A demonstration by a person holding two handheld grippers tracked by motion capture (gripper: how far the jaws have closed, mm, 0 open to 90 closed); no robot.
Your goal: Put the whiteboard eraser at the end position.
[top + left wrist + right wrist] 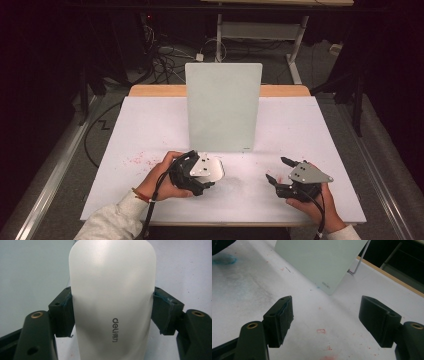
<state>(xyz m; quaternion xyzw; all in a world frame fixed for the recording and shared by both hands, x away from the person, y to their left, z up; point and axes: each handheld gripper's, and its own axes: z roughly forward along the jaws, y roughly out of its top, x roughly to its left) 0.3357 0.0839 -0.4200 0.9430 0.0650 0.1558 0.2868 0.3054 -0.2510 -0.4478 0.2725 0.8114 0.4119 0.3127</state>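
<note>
The left gripper (212,176) is clenching a white Deli board eraser (112,297) between its fingers (62,313), low over the near left of the table (150,125). The right gripper (276,170) is waiting near right, fingers (279,321) released and holding nothing. The glass whiteboard (222,107) is standing upright in the middle, apparently clean; any wiping seems not yet started, judging by the eraser sitting short of it

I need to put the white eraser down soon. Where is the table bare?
Bare patches: between the left claw and right claw, and either side of the upright board. It is crowded only at the board's foot, where the white eraser is held.
</note>
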